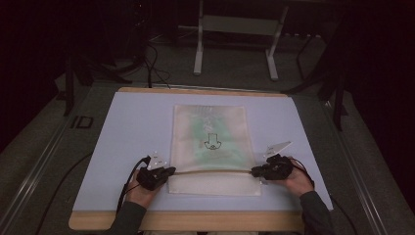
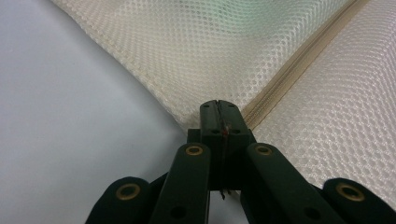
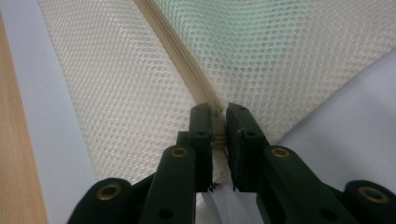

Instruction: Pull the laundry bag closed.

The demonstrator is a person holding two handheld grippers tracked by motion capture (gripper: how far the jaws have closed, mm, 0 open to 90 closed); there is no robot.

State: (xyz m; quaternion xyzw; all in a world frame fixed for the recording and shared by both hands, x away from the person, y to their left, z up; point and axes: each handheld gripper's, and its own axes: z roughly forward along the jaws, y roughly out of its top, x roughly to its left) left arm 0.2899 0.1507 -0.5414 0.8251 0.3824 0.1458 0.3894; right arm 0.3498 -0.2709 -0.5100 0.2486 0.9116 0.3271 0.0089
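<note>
A cream mesh bag [image 1: 214,147] lies flat in the middle of the pale blue mat [image 1: 122,147] that covers the table [image 1: 195,220], with a green shape and a small black arrow mark showing through its netting. A zipper [image 1: 213,172] runs straight across the bag near its edge closest to the person, and everything else sits off that line. At the zipper's left end, the left hand-held gripper [image 1: 169,171] meets the bag's side edge; in the left gripper view its jaws are pressed fully together on the mesh bag [image 2: 280,70] right beside the zipper [image 2: 299,65], with only a thin seam visible between them. At the zipper's right end, the right hand-held gripper [image 1: 255,171] reaches in from the opposite side; in the right gripper view its jaws stand slightly apart, pinching the end of the zipper [image 3: 187,70] in the narrow gap, with the mesh bag [image 3: 289,56] spreading to both sides. Past the zipper toward the person, a plain strip of mesh ends just before the table's wooden front edge.
</note>
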